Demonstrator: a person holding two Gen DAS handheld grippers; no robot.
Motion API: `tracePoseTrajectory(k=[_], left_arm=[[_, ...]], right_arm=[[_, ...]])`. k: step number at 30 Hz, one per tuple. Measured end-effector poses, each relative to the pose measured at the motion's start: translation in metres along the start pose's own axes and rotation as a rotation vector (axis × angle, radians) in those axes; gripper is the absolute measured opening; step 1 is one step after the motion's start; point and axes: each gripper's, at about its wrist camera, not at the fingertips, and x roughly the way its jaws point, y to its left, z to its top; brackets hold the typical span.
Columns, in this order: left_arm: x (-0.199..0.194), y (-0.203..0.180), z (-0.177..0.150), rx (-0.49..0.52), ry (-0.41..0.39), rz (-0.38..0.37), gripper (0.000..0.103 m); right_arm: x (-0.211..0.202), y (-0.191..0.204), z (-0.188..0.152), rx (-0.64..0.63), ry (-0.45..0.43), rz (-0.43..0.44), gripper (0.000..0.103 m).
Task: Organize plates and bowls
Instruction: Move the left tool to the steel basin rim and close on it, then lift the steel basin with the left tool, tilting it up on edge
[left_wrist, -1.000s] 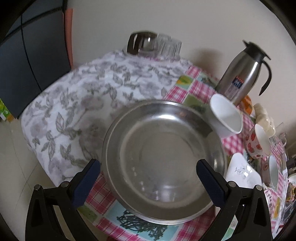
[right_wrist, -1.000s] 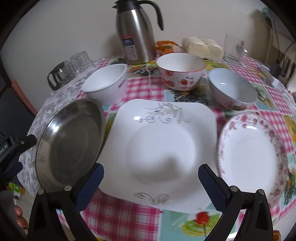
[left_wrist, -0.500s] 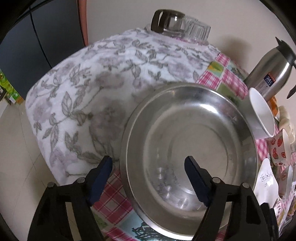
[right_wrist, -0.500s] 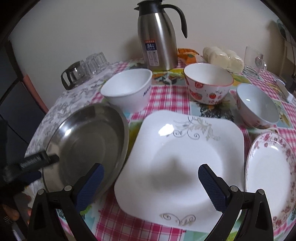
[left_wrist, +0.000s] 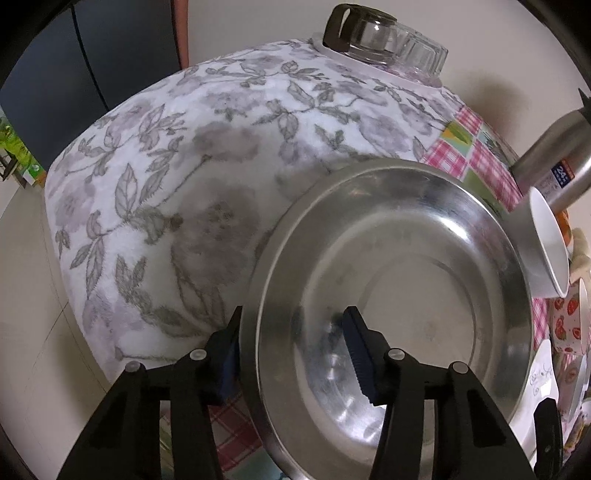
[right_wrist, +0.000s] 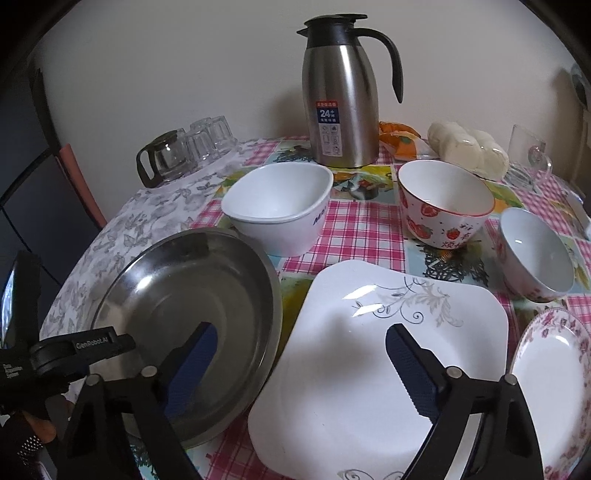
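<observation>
Closing in on the steel plate (left_wrist: 399, 295) now, left gripper (left_wrist: 291, 354) lower and tighter than a second back: then wide and hovering over the whole dish, now straddling the near rim, one pad outside, one pad inside the basin. Jaws closing, rim between them, pads probably not yet pressing; inner pad shows a clear gap to the wall, outer one half hidden, hard to tell. No grip claimed.

Sitting flat on the table (left_wrist: 476, 155) at its left side, steel plate partly on the floral cloth (left_wrist: 184, 192), partly on the pink checked cover. Touching or nearly touching the white square plate (right_wrist: 369, 354) on its right.

Drifting left across the square plate, right gripper (right_wrist: 301, 365), compared with a second ago; left finger now over the steel plate's edge, right finger over the white plate. Jaws just starting to close, nothing between the pads, nothing held.

Meaning for the task: first pickup underway, steel plate likely going onto or under another plate for stacking. Rest unsorted: floral plate (right_wrist: 550, 391) far right, white bowl (right_wrist: 280, 210), strawberry bowl (right_wrist: 443, 206), small pink-patterned bowl (right_wrist: 535, 254) in a row behind, thermos (right_wrist: 341, 107) and upturned glasses (right_wrist: 199, 144) at the back.
</observation>
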Motion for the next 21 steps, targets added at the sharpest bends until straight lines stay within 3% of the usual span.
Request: tracePoseTrajectory(k=[5,12,21], left_arm=[[0.0,0.004,0.0,-0.001,-0.012,0.038,0.038],[-0.006,0.021,0.0,-0.054,-0.005,0.069,0.038],[-0.006,0.046,0.001,-0.15,0.002,0.043,0.045]], right_arm=[[0.003,0.003,-0.003,-0.008,0.014,0.011,0.086],[-0.001,0.01,-0.002,-0.029,0.008,0.046,0.08],[0.005,0.029,-0.008,-0.087,0.036,0.109,0.069]])
